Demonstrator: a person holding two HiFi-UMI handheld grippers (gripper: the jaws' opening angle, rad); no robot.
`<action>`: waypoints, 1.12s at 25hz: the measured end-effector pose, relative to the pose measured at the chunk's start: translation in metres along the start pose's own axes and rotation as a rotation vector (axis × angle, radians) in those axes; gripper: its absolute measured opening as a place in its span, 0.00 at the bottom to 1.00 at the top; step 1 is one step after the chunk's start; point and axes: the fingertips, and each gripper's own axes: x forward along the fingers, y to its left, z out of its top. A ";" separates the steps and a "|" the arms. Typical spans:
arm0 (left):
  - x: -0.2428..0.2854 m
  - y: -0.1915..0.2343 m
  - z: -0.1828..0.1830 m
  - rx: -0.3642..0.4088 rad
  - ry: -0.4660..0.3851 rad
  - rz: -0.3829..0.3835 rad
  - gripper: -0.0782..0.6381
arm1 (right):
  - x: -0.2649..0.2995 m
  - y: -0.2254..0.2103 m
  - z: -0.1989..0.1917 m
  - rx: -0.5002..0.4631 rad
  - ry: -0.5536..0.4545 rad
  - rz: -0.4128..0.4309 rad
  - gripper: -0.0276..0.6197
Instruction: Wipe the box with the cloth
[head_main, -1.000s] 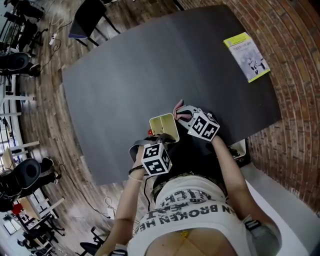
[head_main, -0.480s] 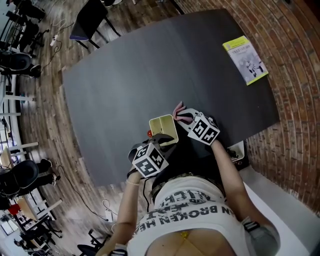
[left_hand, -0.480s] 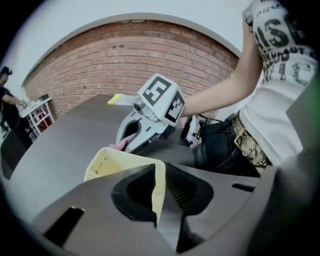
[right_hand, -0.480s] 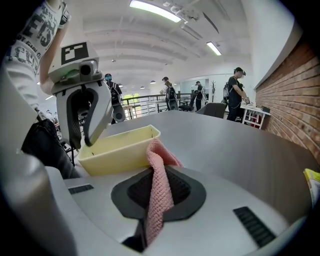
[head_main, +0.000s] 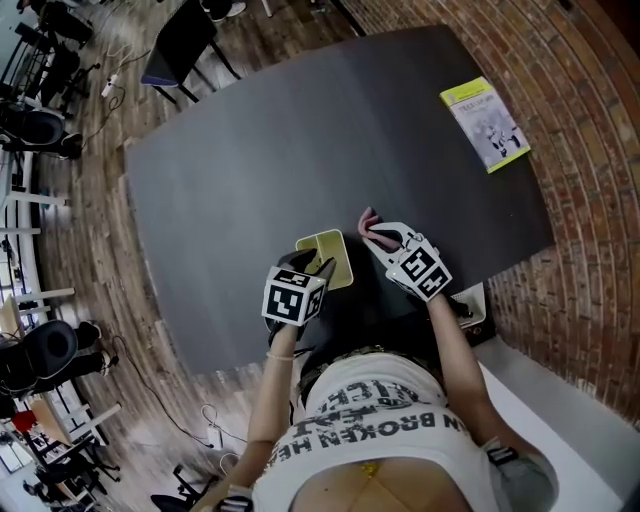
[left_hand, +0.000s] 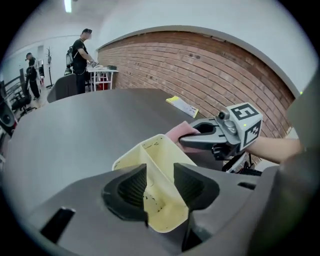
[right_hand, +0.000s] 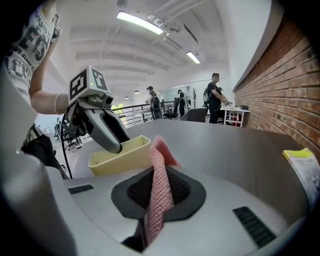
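A pale yellow open box (head_main: 332, 252) stands at the near edge of the dark table (head_main: 300, 130). My left gripper (head_main: 318, 268) reaches down over its near side. In the left gripper view its jaws are opening, and one wall of the box (left_hand: 150, 160) stands between the pads of that gripper (left_hand: 159, 182). My right gripper (head_main: 378, 232) hovers just right of the box, shut on a pink cloth (head_main: 368, 218). In the right gripper view the cloth (right_hand: 159, 190) hangs folded from between the jaws, with the box (right_hand: 120, 155) ahead on the left.
A yellow-edged booklet (head_main: 484, 124) lies at the table's far right corner. A dark chair (head_main: 180, 40) stands beyond the far left edge. The brick wall runs along the right. People stand by a white cart (left_hand: 102, 77) far off.
My left gripper has rolled and swung right over the box's near side, and its jaws have spread. My right gripper has drawn the cloth slightly up and away from the box.
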 end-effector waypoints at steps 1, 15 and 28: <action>0.004 -0.001 -0.001 0.009 0.017 0.011 0.32 | -0.003 0.001 -0.001 0.001 0.002 -0.005 0.07; 0.010 -0.004 -0.015 0.489 0.206 0.030 0.24 | -0.020 0.048 -0.007 -0.110 0.007 0.146 0.07; 0.004 -0.024 -0.039 0.747 0.267 -0.200 0.20 | -0.006 0.107 -0.046 -0.246 0.176 0.346 0.07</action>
